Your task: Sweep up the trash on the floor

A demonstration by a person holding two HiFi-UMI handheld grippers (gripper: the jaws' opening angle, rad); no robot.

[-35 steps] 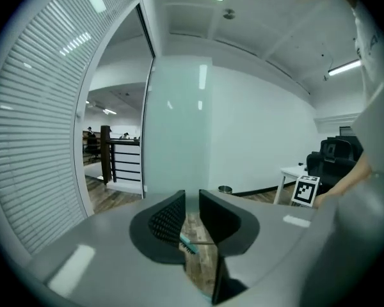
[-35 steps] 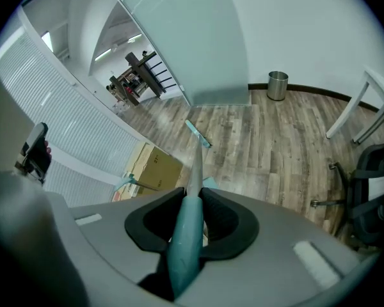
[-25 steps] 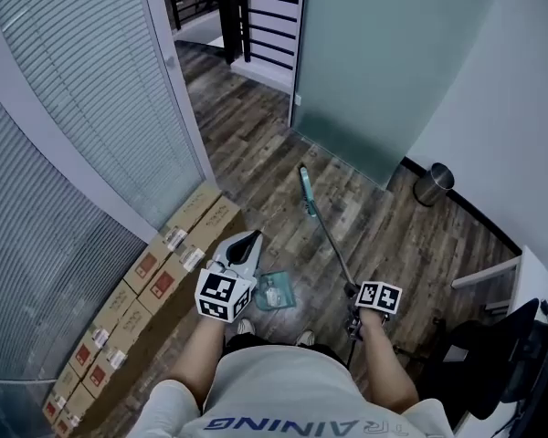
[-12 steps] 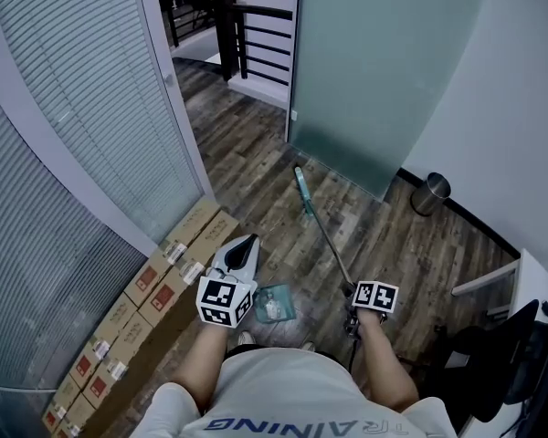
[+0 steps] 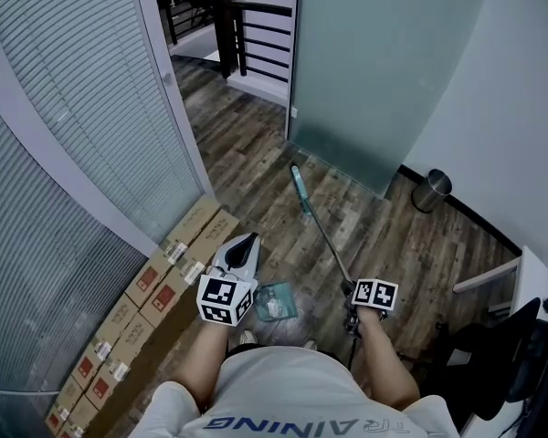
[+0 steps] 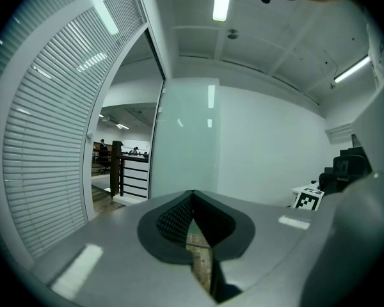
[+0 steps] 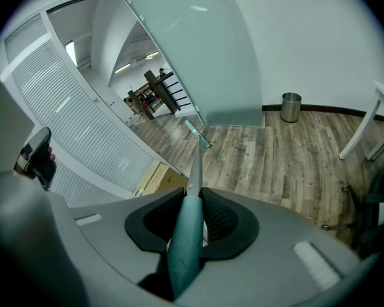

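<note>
In the head view, the right gripper (image 5: 353,295) has the broom (image 5: 321,229) by its upper shaft. The brush head lies well ahead of the jaws, near the frosted glass panel (image 5: 374,71). A teal dustpan (image 5: 276,301) with something pale in it shows just beside the left gripper (image 5: 247,242). I can't spot any loose trash on the floor (image 5: 256,144). The left gripper view shows its jaws together, with a dark strip low in the gap that I can't name. The right gripper view shows the jaws clamped on the broom's teal grip. I'd draw the brush head back toward the jaws in short, low strokes, and lower the dustpan to meet it.
</note>
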